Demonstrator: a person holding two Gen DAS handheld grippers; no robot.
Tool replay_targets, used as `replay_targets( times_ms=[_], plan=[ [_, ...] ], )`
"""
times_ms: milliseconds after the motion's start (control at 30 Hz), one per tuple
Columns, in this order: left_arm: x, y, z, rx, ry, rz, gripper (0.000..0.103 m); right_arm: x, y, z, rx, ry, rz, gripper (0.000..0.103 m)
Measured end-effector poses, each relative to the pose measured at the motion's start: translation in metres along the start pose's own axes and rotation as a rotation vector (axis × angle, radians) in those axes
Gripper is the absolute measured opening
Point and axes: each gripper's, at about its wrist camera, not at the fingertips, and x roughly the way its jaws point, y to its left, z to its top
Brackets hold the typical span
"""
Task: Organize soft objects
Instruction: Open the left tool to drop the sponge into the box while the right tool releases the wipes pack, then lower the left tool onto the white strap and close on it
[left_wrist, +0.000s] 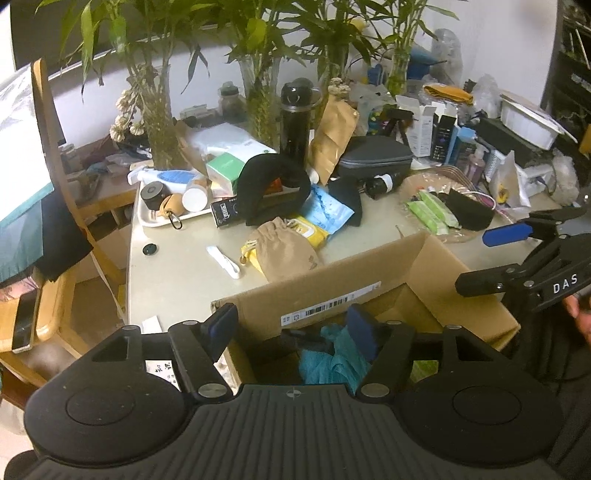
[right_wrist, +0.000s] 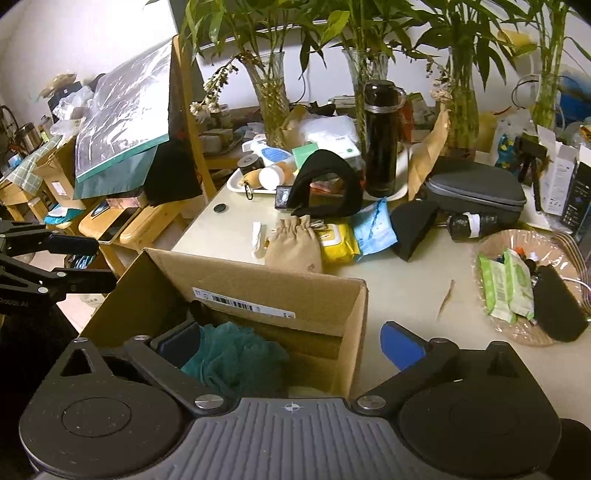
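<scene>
The teal cloth (right_wrist: 236, 354) lay inside the cardboard box (right_wrist: 258, 280), right under both grippers. The left gripper (left_wrist: 291, 332) was partly open and held nothing. The right gripper (right_wrist: 291, 350) was wide open and empty too. Past the box, a tan drawstring pouch (right_wrist: 295, 247) and black cushion (right_wrist: 325, 184) waited on the messy counter (right_wrist: 399, 295), with plants behind.

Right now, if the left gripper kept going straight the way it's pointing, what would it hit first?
Most likely the teal cloth inside the cardboard box; the open left gripper straddles its near corner. Depth is unclear.
</scene>
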Motion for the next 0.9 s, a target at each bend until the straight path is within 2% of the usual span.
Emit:
replay_targets(
  times_ms=[67, 133, 167, 333, 900],
  plan=[
    [0.000, 0.005, -0.001, -0.024, -0.003, -0.011, 0.068, -0.001, -0.002, 0.000, 0.005, -0.001, -0.002, 0.103],
    [0.000, 0.011, -0.002, -0.053, -0.019, -0.015, 0.078, -0.001, -0.005, -0.001, 0.007, -0.003, -0.007, 0.103],
    [-0.001, 0.014, -0.002, -0.066, -0.030, -0.012, 0.079, -0.002, -0.006, -0.001, 0.008, -0.005, -0.010, 0.103],
    [-0.001, 0.023, -0.001, -0.090, -0.032, -0.009, 0.079, -0.003, -0.014, -0.001, 0.018, -0.009, -0.031, 0.103],
    [0.022, 0.033, 0.011, -0.077, -0.011, 0.000, 0.079, 0.015, -0.029, 0.009, 0.032, -0.015, -0.051, 0.103]
  ],
)
